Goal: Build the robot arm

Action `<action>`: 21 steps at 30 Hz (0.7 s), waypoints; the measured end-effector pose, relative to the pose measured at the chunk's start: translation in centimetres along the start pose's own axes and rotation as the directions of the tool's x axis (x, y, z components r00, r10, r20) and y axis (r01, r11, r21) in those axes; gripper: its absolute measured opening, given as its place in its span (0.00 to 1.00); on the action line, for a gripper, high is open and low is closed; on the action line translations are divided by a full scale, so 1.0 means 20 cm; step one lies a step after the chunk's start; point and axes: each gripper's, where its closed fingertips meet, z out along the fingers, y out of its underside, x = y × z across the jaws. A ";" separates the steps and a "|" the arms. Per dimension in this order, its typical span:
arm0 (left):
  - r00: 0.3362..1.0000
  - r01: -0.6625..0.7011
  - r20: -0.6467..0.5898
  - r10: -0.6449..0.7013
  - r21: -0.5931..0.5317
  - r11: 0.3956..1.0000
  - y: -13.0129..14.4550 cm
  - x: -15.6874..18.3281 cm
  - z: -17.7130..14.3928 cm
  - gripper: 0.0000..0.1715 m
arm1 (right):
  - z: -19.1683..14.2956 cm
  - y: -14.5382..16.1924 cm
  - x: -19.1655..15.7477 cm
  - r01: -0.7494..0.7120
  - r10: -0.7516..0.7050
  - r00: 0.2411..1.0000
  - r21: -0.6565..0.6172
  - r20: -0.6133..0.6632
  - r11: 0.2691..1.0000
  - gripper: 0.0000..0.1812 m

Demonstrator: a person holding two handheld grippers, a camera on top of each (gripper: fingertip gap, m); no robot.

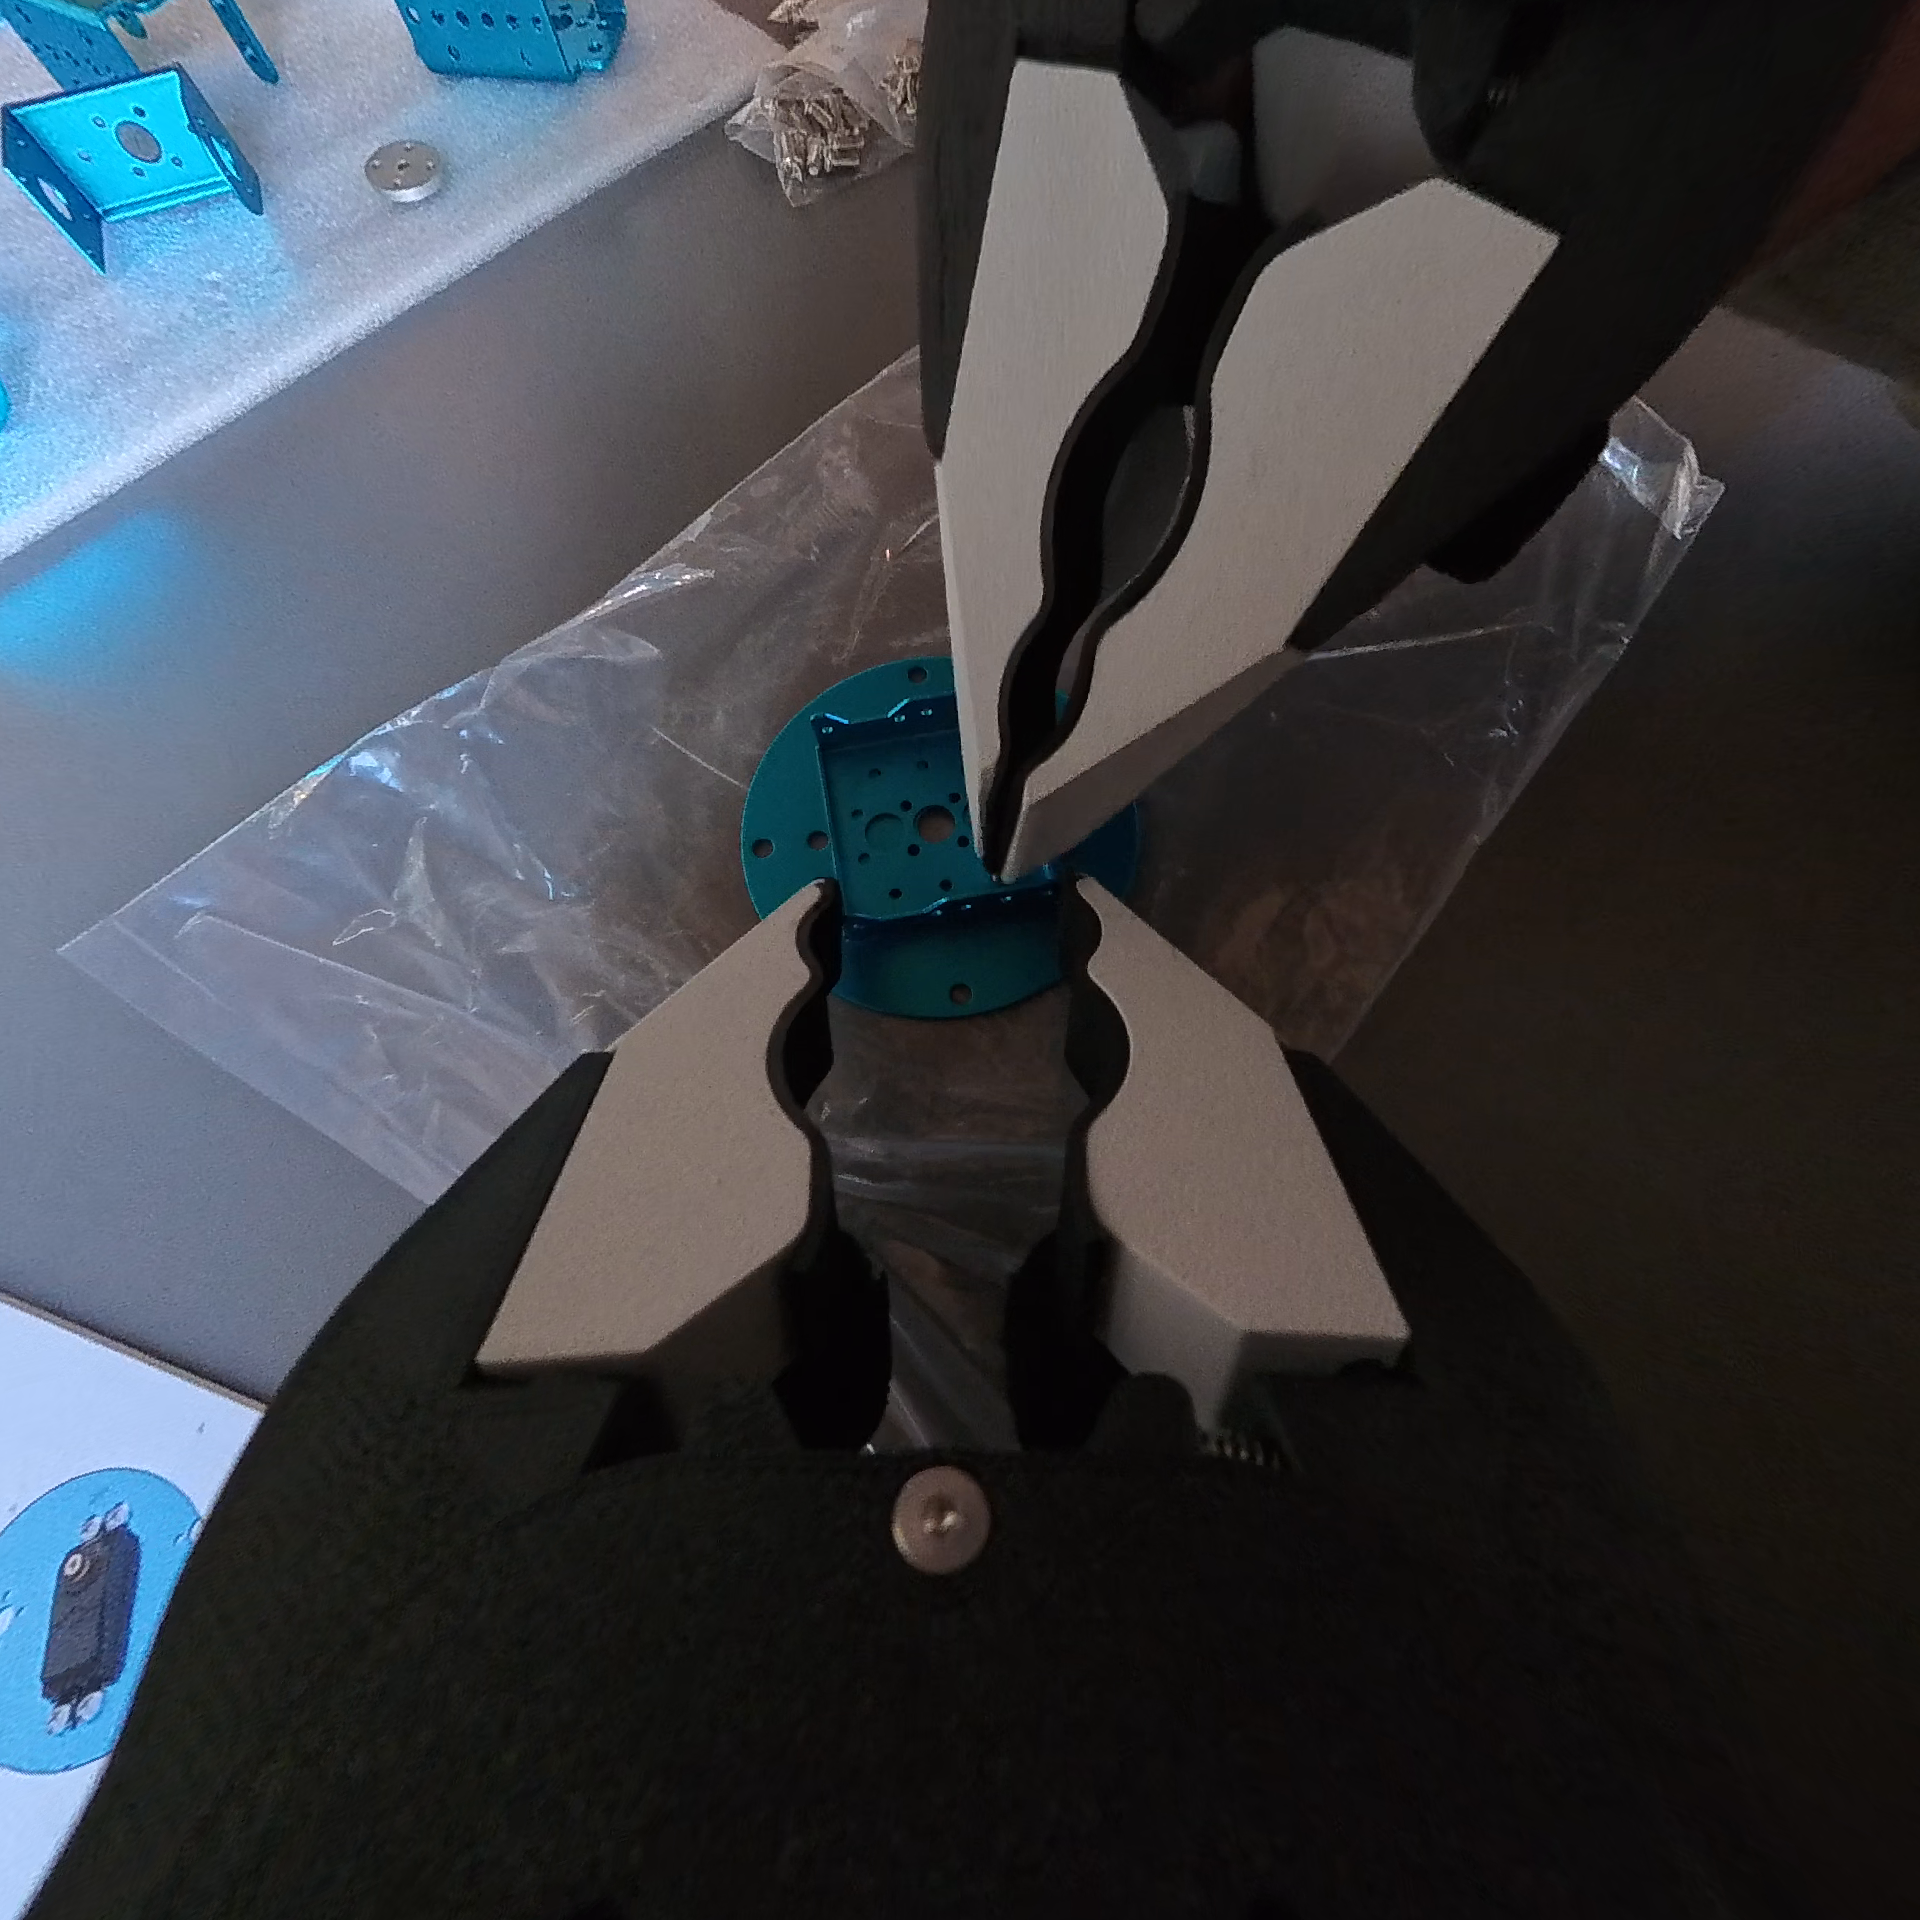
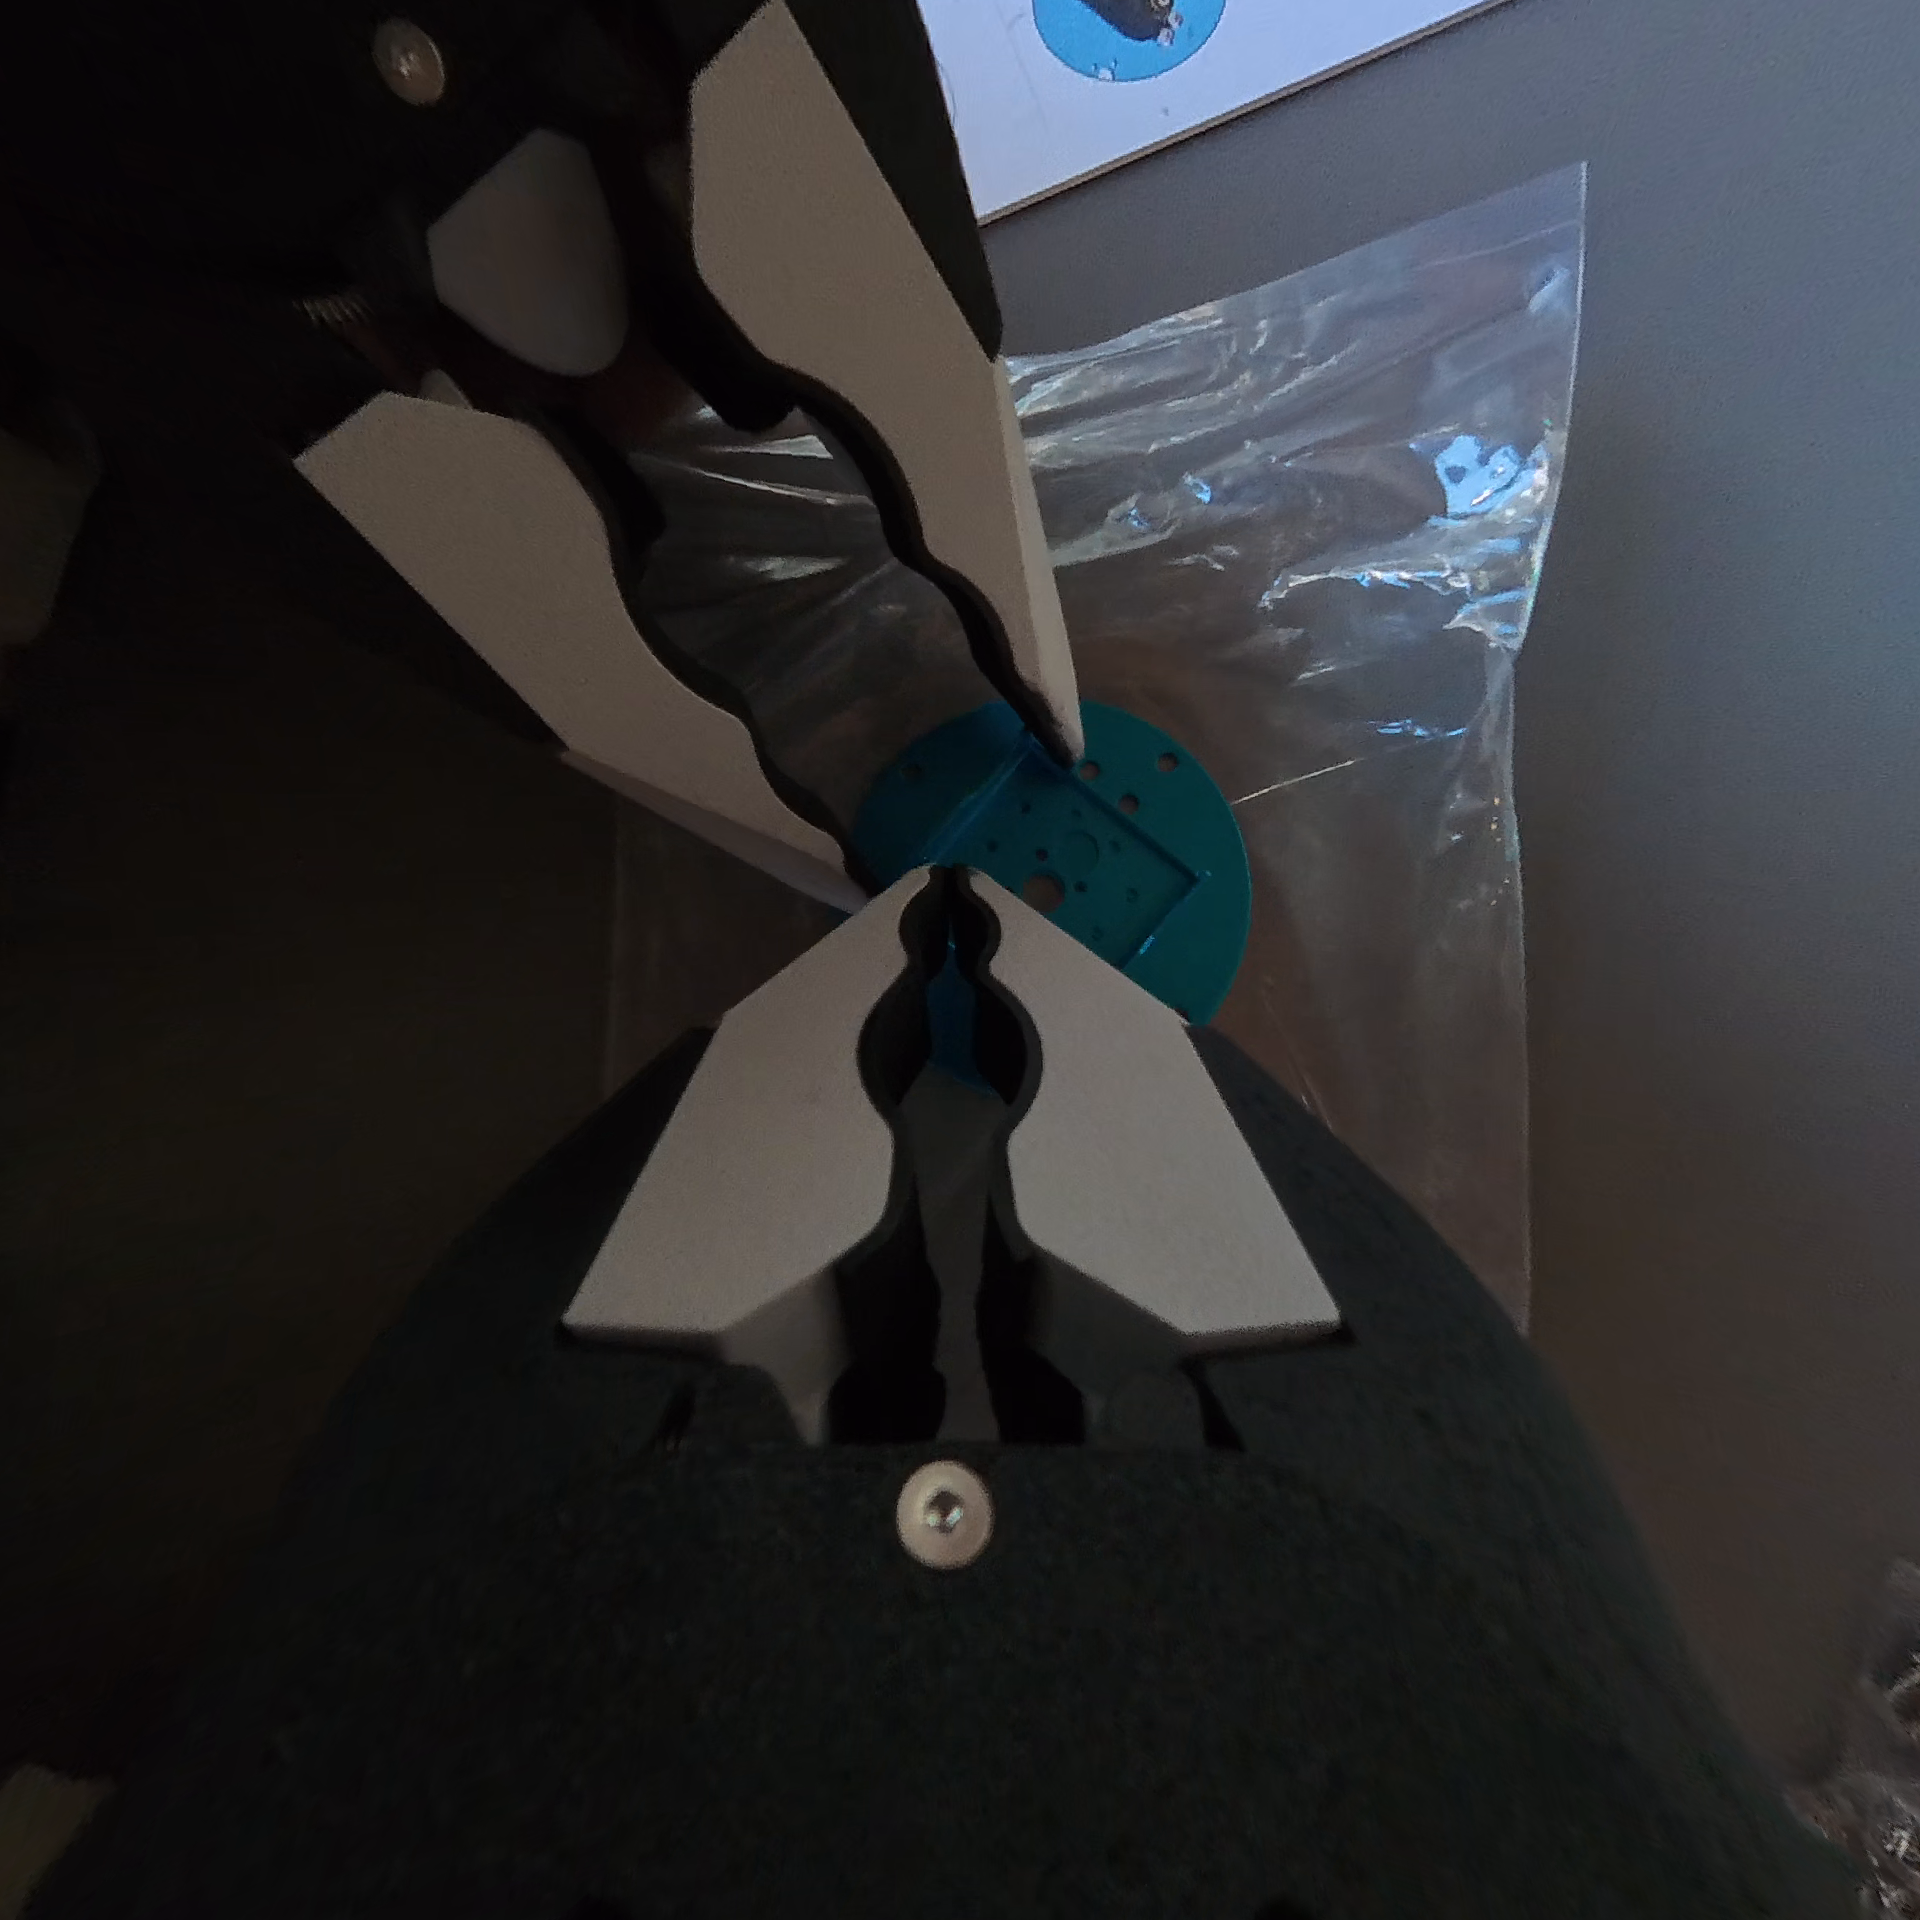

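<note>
Your left gripper [image 1: 951, 894] straddles the bracket [image 1: 896, 821] on the disc [image 1: 940, 971], spread; your right gripper [image 2: 951, 878] pinches its wall at 6 o'clock; keep both level on the bag [image 1: 436, 831].

Blue disc [image 1: 940, 971] edge (behind claw [image 1: 951, 899])

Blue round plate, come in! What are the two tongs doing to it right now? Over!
Left tongs open, straddling blue bracket on round plate. Right tongs shut on bracket's wall. Clear plastic bag underneath.
</note>
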 end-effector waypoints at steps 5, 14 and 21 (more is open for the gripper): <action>1.000 0.001 0.000 -0.001 0.000 1.000 0.00 0.00 0.00 0.24 | -0.01 -0.02 -0.01 -0.002 0.002 1.000 0.017 0.007 1.000 0.00; 1.000 -0.003 0.002 0.003 0.000 1.000 0.00 0.00 0.00 0.24 | 0.00 0.00 0.01 0.007 -0.007 1.000 -0.004 -0.020 1.000 0.00; 1.000 -0.003 0.002 0.003 0.000 1.000 0.00 0.00 0.00 0.24 | 0.01 0.00 0.01 0.019 -0.019 0.999 -0.009 -0.029 1.000 0.00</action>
